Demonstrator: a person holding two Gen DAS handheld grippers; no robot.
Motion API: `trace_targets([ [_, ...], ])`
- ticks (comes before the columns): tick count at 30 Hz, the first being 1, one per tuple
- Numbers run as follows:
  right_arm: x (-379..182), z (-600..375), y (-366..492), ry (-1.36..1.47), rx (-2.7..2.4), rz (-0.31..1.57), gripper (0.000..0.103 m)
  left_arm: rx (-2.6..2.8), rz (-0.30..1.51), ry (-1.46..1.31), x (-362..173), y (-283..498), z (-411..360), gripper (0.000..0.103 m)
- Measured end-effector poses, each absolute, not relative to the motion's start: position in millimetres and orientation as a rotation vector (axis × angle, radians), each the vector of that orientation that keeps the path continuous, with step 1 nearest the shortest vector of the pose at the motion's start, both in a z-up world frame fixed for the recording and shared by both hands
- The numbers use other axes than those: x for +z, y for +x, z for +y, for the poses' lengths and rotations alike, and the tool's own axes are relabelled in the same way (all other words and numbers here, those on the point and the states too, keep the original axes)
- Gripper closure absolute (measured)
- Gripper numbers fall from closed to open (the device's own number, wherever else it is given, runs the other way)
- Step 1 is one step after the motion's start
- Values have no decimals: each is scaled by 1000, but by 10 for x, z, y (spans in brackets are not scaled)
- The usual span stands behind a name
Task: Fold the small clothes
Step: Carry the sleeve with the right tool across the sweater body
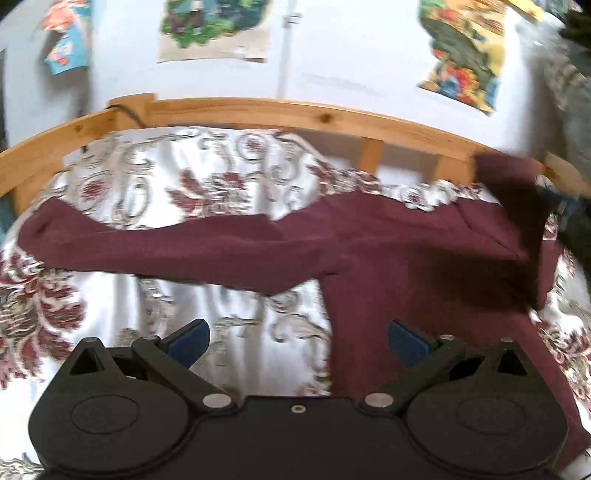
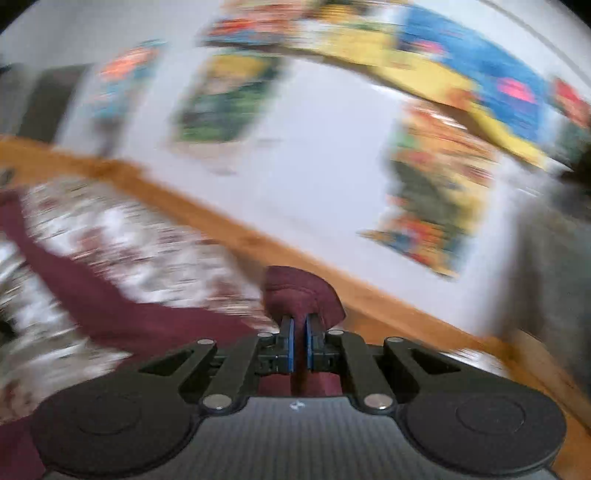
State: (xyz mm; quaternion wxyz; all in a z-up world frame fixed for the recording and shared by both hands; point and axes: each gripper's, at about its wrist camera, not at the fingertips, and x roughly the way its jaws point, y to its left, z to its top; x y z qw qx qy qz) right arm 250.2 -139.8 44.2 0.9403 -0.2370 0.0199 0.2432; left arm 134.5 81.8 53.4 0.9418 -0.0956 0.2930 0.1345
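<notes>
— Black linkage fills the bottom of the left wrist view; what is the left gripper (image 1: 297, 341) doing?
— Its blue pads (image 1: 190, 341) stand wide apart with nothing between them, above the floral bedspread (image 1: 229, 177). The maroon garment (image 1: 369, 251) lies spread from nine o'clock to three o'clock, one corner lifted at two o'clock.
— Any writing?
— None readable; the posters (image 1: 214, 29) on the white wall behind the wooden bed rail (image 1: 295, 112) show only colours.
— And the right wrist view?
— Heavily blurred. The right gripper (image 2: 299, 332) is pinched narrow on a fold of the maroon garment (image 2: 301, 295), which bulges at twelve o'clock past the pads. The rest trails to nine o'clock.
</notes>
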Motion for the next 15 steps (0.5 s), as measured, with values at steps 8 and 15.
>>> trace_targets([
  [8,-306,-733,1945,-694,729,136,94,317,606,-227,405,1222,1130,1],
  [15,-558,-993,1743,-701,879,274,30,227,574,-224,301,1412,1060,1],
])
